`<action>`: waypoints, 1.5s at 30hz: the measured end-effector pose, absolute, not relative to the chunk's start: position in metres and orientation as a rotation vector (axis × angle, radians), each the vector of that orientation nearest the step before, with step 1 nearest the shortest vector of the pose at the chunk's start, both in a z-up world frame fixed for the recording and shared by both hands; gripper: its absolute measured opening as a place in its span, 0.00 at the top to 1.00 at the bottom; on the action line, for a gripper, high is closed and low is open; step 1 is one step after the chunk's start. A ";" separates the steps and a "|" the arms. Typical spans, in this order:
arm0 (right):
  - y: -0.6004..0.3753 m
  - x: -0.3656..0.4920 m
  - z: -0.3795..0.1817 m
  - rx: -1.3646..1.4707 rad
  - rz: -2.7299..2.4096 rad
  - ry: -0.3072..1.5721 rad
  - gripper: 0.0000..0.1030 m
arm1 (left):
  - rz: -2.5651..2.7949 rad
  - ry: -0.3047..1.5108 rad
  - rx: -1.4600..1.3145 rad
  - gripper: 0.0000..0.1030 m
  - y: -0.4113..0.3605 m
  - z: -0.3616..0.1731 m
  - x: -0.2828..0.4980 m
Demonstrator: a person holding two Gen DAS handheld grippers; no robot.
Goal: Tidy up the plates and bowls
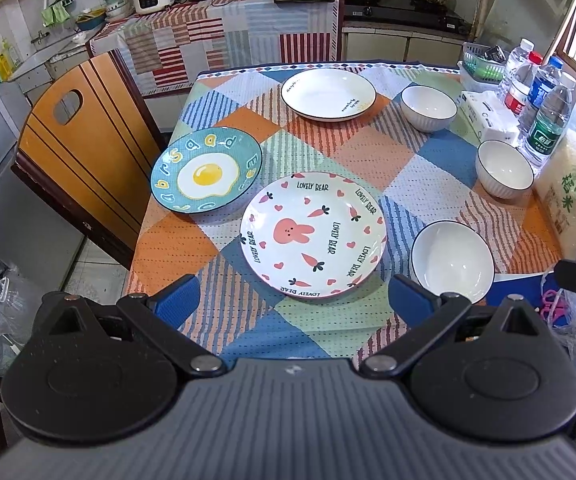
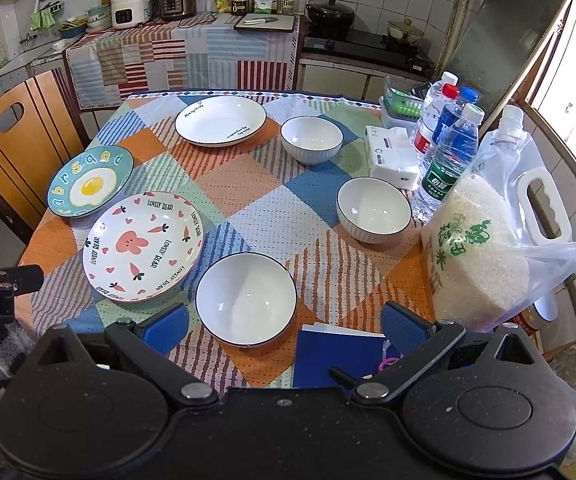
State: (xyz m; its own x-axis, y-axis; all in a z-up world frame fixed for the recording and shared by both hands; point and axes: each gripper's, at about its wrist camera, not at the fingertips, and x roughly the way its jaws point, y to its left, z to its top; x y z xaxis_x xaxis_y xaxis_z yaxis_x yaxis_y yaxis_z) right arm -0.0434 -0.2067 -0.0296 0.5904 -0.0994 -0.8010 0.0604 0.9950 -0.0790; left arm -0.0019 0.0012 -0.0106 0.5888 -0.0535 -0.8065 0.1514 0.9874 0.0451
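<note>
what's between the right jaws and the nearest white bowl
Nothing visible. The right gripper is open, and the nearest white bowl sits directly ahead between its jaws on bare tablecloth. The bunny plate lies off to the left, apart from the bowl.

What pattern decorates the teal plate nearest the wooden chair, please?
A fried egg ringed by pastel letters on the round teal ceramic plate, clearest in the left wrist view.

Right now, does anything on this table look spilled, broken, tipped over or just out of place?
Nothing spilled, cracked or tipped. The only oddity: the egg plate sits at the table's left edge by the chair, its rim apparently slightly overhanging. The rice bag stands upright, its plastic wrap loose.
</note>
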 end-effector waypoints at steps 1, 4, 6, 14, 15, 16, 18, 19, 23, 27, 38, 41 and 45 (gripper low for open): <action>-0.207 -0.044 -0.030 -0.048 -0.093 0.932 0.00 | -0.118 0.928 0.117 0.01 0.001 -0.011 -0.003; -0.206 -0.046 -0.030 -0.060 -0.091 0.920 0.00 | -0.117 0.903 0.122 0.01 0.001 -0.012 -0.005; -0.205 -0.047 -0.030 -0.074 -0.093 0.907 0.00 | -0.121 0.894 0.116 0.01 0.002 -0.013 -0.006; -0.206 -0.047 -0.035 -0.088 -0.104 0.903 0.00 | -0.133 0.876 0.088 0.01 0.008 -0.017 -0.009; -0.205 -0.047 -0.035 -0.089 -0.104 0.904 0.00 | -0.134 0.872 0.087 0.01 0.009 -0.017 -0.009; -0.206 -0.047 -0.036 -0.089 -0.105 0.904 0.00 | -0.136 0.868 0.086 0.01 0.009 -0.017 -0.010; -0.206 -0.047 -0.037 -0.085 -0.106 0.906 0.00 | -0.142 0.863 0.084 0.01 0.009 -0.017 -0.011; -0.207 -0.047 -0.037 -0.084 -0.106 0.907 0.00 | -0.145 0.860 0.084 0.01 0.008 -0.017 -0.011; -0.208 -0.047 -0.039 -0.083 -0.107 0.910 0.00 | -0.152 0.853 0.087 0.01 0.008 -0.017 -0.013; -0.208 -0.047 -0.039 -0.082 -0.107 0.909 0.00 | -0.153 0.852 0.086 0.01 0.008 -0.017 -0.013; -0.220 -0.031 -0.022 -0.056 0.075 0.659 0.00 | -0.147 0.823 0.060 0.00 0.018 -0.006 0.022; -0.220 -0.011 -0.030 -0.064 0.149 0.606 0.00 | -0.147 0.813 0.080 0.00 0.021 -0.014 0.038; -0.215 0.021 -0.052 -0.063 0.302 0.621 0.01 | -0.158 0.859 0.012 0.02 0.035 -0.037 0.065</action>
State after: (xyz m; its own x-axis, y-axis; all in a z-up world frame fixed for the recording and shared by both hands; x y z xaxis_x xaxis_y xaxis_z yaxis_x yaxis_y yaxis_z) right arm 0.0206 -0.2146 -0.0524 0.7708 0.2597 -0.5817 -0.2971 0.9543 0.0323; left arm 0.0653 0.0349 -0.0368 0.6426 -0.1338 -0.7544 0.1432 0.9883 -0.0534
